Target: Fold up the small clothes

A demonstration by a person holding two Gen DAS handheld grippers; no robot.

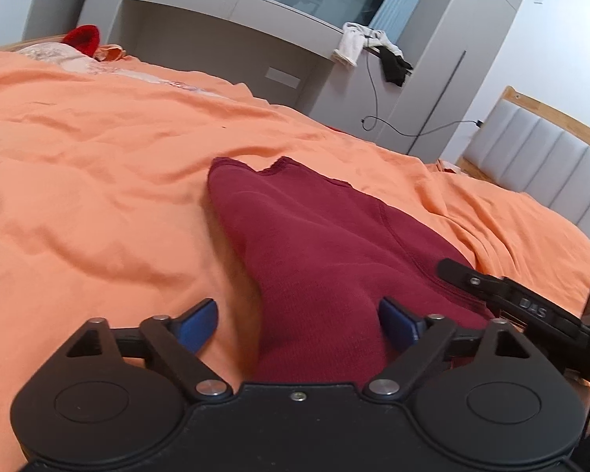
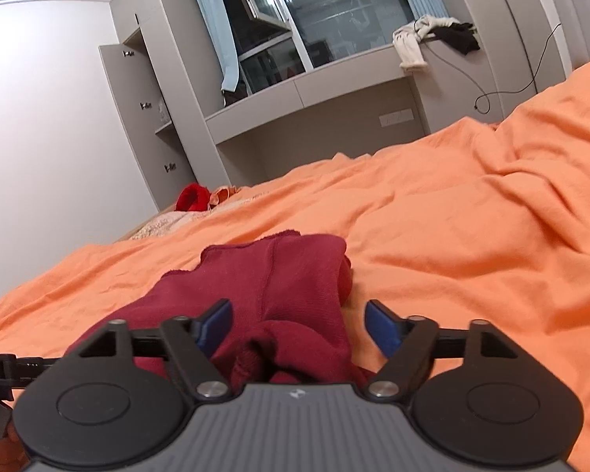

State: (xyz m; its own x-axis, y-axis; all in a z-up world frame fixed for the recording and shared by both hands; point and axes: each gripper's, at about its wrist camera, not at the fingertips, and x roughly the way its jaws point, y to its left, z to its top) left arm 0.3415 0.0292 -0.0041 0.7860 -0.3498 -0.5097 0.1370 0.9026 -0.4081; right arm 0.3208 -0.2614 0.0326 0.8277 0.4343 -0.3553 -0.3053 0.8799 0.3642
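A dark red small garment (image 1: 314, 244) lies folded on the orange bed sheet (image 1: 78, 181). My left gripper (image 1: 299, 324) stands open low over its near edge, blue pads spread wide, with the cloth lying between them and no pad pressing on it. In the right wrist view the same red garment (image 2: 279, 287) lies bunched in front of my right gripper (image 2: 299, 328), which is open too, its blue fingertips (image 2: 379, 328) apart on either side of a rumpled fold. The other gripper's black body (image 1: 531, 306) shows at the right edge of the left wrist view.
The orange sheet (image 2: 472, 228) is wrinkled all around. A bright red item (image 1: 83, 38) lies at the far end of the bed. A grey desk and cabinet unit (image 2: 314, 98) with white and black clothes (image 2: 432, 37) on it stands beyond. A padded headboard (image 1: 539, 157) lies to the right.
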